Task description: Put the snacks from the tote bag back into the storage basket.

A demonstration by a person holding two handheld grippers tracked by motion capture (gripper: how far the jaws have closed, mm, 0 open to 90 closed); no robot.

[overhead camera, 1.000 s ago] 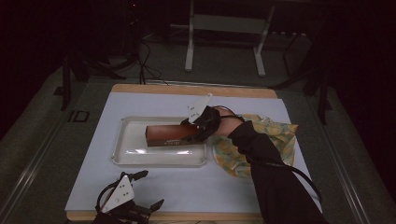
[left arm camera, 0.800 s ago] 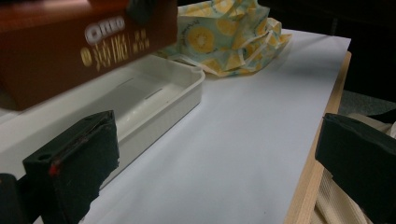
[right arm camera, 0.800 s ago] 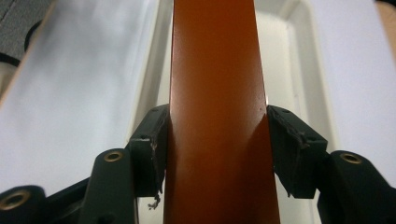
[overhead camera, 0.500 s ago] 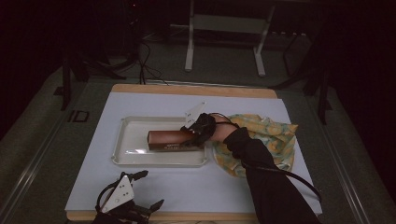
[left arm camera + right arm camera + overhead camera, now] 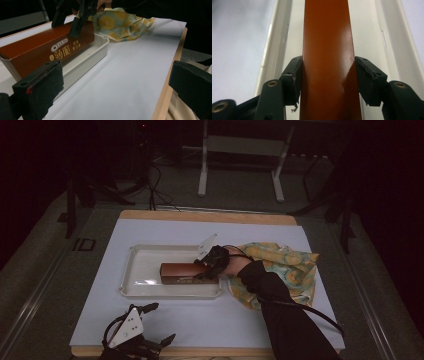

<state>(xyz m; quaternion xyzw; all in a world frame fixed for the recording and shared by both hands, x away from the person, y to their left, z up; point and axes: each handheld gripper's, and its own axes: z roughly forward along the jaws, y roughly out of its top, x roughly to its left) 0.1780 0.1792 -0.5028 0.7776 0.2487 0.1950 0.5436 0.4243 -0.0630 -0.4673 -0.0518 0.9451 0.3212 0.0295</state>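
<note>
A long brown Oreo box (image 5: 182, 272) lies lengthwise in the white tray (image 5: 140, 270). My right gripper (image 5: 207, 270) is shut on the box's right end; in the right gripper view both pads press the sides of the Oreo box (image 5: 327, 55) over the tray (image 5: 274, 47). My left gripper (image 5: 155, 322) rests at the table's front edge, left of centre, with its jaws wide apart and nothing between them. The left gripper view looks along the table at the Oreo box (image 5: 47, 53) in the tray (image 5: 97, 48), with the right gripper (image 5: 68, 25) clamped on its far end.
A yellow patterned cloth (image 5: 285, 270) lies crumpled to the right of the tray, under the person's dark sleeve (image 5: 280, 310). A pale blue mat (image 5: 200, 230) covers the wooden table top. A cable (image 5: 320, 312) trails from the right gripper over the cloth.
My right gripper has come down with the Oreo box, lowering it into the tray. The left gripper has stayed where it was.
</note>
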